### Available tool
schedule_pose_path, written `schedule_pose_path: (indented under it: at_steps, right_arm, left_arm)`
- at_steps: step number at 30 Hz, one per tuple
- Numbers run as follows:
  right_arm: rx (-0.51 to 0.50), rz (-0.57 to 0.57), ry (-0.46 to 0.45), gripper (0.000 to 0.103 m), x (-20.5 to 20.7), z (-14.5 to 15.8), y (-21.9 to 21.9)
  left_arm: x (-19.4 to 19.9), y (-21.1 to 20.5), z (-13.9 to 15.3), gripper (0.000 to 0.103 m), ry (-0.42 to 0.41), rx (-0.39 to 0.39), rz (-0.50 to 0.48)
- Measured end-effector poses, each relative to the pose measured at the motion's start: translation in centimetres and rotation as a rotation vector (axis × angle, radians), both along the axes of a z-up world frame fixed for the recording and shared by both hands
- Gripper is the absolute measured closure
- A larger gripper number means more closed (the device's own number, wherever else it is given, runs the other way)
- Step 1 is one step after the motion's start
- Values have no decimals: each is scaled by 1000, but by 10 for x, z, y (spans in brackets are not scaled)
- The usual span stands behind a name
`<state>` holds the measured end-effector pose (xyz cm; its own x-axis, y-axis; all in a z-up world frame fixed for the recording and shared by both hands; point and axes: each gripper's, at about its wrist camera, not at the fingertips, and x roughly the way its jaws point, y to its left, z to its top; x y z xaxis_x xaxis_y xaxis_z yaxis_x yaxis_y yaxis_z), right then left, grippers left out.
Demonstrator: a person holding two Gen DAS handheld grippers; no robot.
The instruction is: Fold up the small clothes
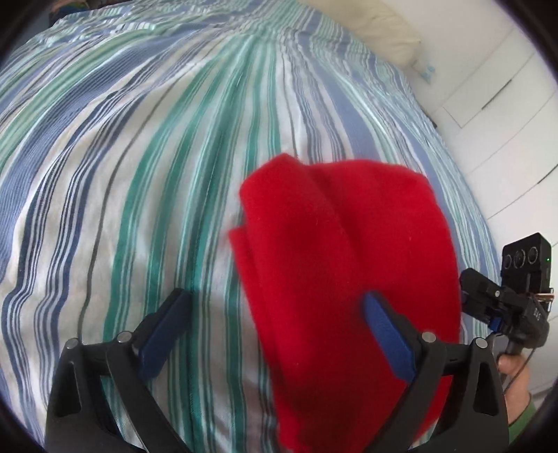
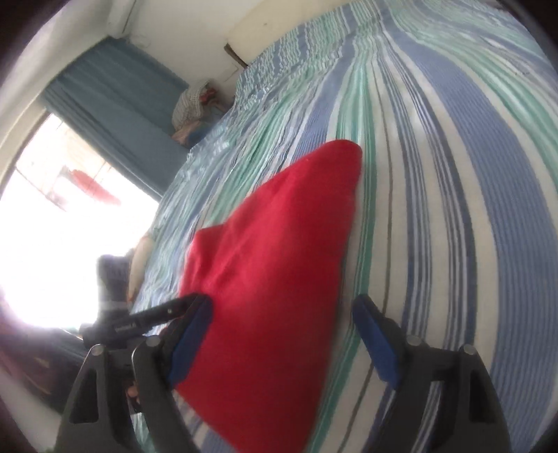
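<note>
A small red garment (image 1: 348,265) lies folded on the striped bedspread (image 1: 157,156). My left gripper (image 1: 279,310) is open just above it, its right finger over the red cloth and its left finger over the bedspread. In the right wrist view the same red garment (image 2: 272,278) lies between the fingers of my right gripper (image 2: 282,324), which is open. The right gripper (image 1: 502,306) also shows at the right edge of the left wrist view. The left gripper (image 2: 146,320) shows at the left of the right wrist view.
A cream pillow (image 1: 380,31) lies at the head of the bed. White cupboard doors (image 1: 505,122) stand to the right of the bed. A bright window with a blue curtain (image 2: 115,101) and a pile of cloth (image 2: 195,104) are beyond the bed's far side.
</note>
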<state>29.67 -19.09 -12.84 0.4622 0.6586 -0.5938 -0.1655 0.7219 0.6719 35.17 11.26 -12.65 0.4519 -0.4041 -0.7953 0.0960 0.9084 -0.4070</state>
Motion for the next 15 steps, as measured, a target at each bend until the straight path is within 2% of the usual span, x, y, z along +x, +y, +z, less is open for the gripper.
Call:
schedule_pose_path:
  at_steps: [1, 2, 3, 4, 5, 7, 9, 12, 14, 15]
  right_arm:
    - [48, 0, 33, 25, 12, -11, 3]
    - [88, 15, 46, 32, 21, -19, 10]
    - [87, 29, 44, 42, 27, -25, 20]
    - [39, 36, 28, 47, 31, -26, 31]
    - [-37, 42, 2, 60, 31, -24, 43]
    - [-176, 45, -65, 68, 27, -9, 61]
    - [-239, 55, -154, 71, 15, 15, 71]
    - [-289, 89, -292, 72, -3, 60, 76]
    - [-288, 100, -351, 72, -11, 89, 73]
    - [-289, 101, -366, 72, -12, 100, 70]
  left_arm:
    - [1, -4, 1, 4, -12, -16, 5]
    - [2, -9, 2, 11, -19, -48, -14]
    - [4, -17, 1, 40, -7, -85, -51]
    - [6, -25, -1, 59, 19, -79, -78]
    - [8, -32, -1, 75, 33, -52, -87]
    - [2, -39, 15, 79, -11, -18, -89]
    - [-6, -42, 38, 80, -71, -26, -101]
    - [-16, -46, 77, 80, -157, -50, -117]
    - [-18, -50, 95, 79, -189, -62, -128]
    - [-17, -55, 99, 72, -195, -57, -135]
